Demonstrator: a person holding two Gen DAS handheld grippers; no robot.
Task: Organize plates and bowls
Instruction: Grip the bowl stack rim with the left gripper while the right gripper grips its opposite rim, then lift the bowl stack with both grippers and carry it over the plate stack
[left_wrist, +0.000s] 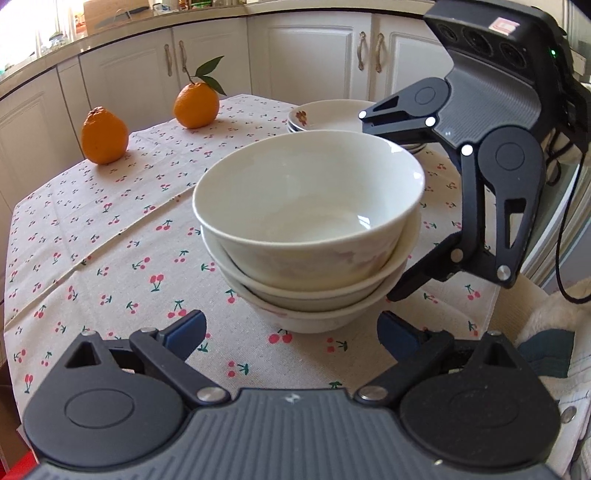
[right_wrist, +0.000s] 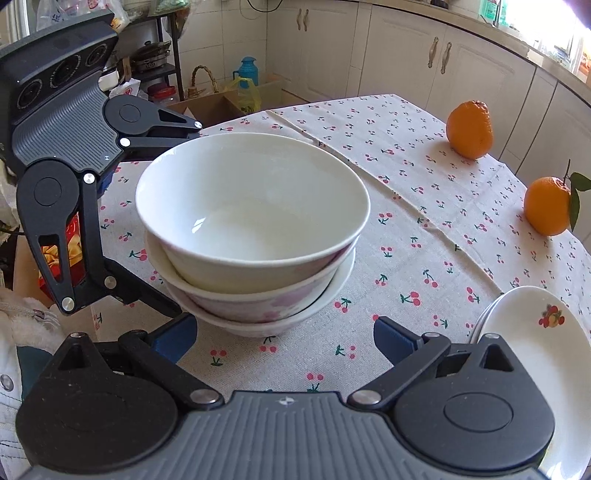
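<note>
Flanking stacked bowls (left_wrist: 308, 229), both fingers (left_wrist: 186, 326) spread

Both grippers tilt downward with fingers spread wide — the left gripper (left_wrist: 291, 330) empty, the right gripper (right_wrist: 284, 334) empty too, facing each other.

Plate stack (right_wrist: 546, 354) cut off by pic edge; lower bowls (left_wrist: 314, 295) mostly hidden.

Cream cabinets (left_wrist: 310, 55) with curved handles lined the far wall, pale countertop (left_wrist: 122, 35) above them, daylight came from a window at the left, cherry-print cloth covered the tabletop (left_wrist: 92, 236), dark shelf rack (right_wrist: 162, 55) held pots
</note>
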